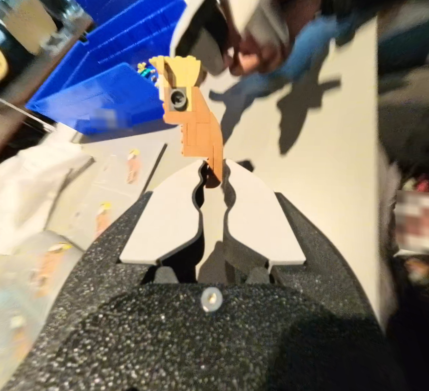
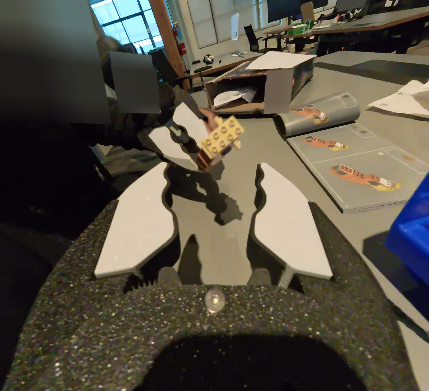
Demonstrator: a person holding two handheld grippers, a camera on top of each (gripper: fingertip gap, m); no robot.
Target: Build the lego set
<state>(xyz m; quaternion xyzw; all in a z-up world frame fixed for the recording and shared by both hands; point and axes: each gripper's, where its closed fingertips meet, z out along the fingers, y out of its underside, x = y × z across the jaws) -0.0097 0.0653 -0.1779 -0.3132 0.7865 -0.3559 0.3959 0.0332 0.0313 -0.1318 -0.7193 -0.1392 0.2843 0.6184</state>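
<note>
My left gripper point(image 1: 214, 171) is shut on the narrow end of a part-built lego model point(image 1: 197, 122), orange-brown with a tan top and a dark grey round piece on its side. It holds the model above the grey table point(image 1: 313, 147). In the right wrist view the same model point(image 2: 220, 143) shows its tan studded face, held by the left gripper point(image 2: 202, 161) ahead. My right gripper point(image 2: 212, 168) is open and empty, just short of the model. In the left wrist view the right gripper point(image 1: 209, 38) is blurred, right above the model's tan end.
Blue bins point(image 1: 111, 92) with loose bricks stand at the left; one corner shows in the right wrist view point(image 2: 411, 240). An open instruction booklet point(image 2: 352, 161) lies on the table. A torn cardboard box point(image 2: 255, 85) and white bags point(image 2: 404, 99) lie beyond. The tips of one gripper are about 8 centimeters away from the tips of the other.
</note>
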